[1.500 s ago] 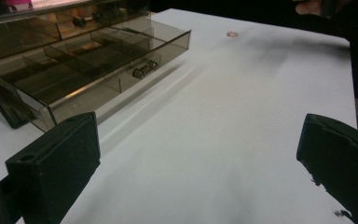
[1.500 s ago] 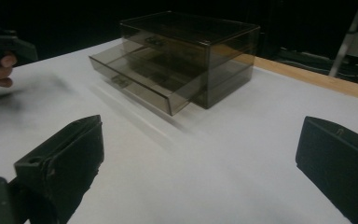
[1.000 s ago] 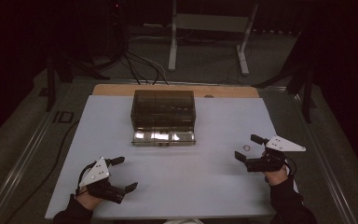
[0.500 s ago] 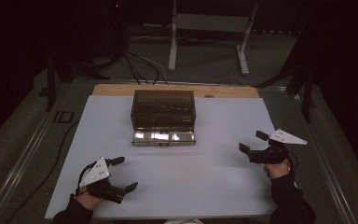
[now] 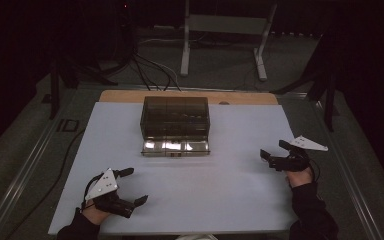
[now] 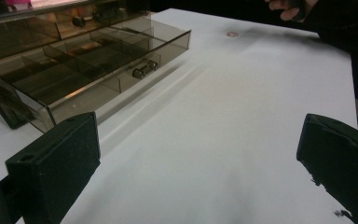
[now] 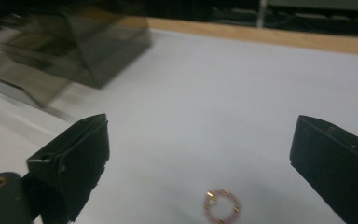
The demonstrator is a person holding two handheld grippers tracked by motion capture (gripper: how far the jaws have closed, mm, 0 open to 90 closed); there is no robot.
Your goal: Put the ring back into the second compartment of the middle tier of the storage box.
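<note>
A smoky see-through drawer box [image 5: 175, 116] stands at the middle of the white table top [image 5: 230, 190], and its bottom drawer [image 5: 175, 147] is pulled out toward me. Seen from the left gripper view, that drawer [image 6: 88, 60] has several dividers and a small knob [image 6: 144, 70]. My left gripper [image 5: 136, 186] rests open near the front left edge, nothing between its jaws. At the right side my right gripper [image 5: 273, 149] is open too. A small pink-and-gold ring [image 7: 221, 205] lies on the table just ahead of its jaws, and appears far off as the ring [image 6: 232, 34].
A wooden strip [image 5: 240, 97] runs along the table's far edge. Behind it, a metal stand [image 5: 225, 30] and cables [image 5: 145, 70] sit on the dark floor. The person's right hand [image 6: 289, 7] is at the top of the left gripper view.
My right gripper has moved away from me, a little farther up the table's right side. The left gripper and the drawer box have stayed put.
</note>
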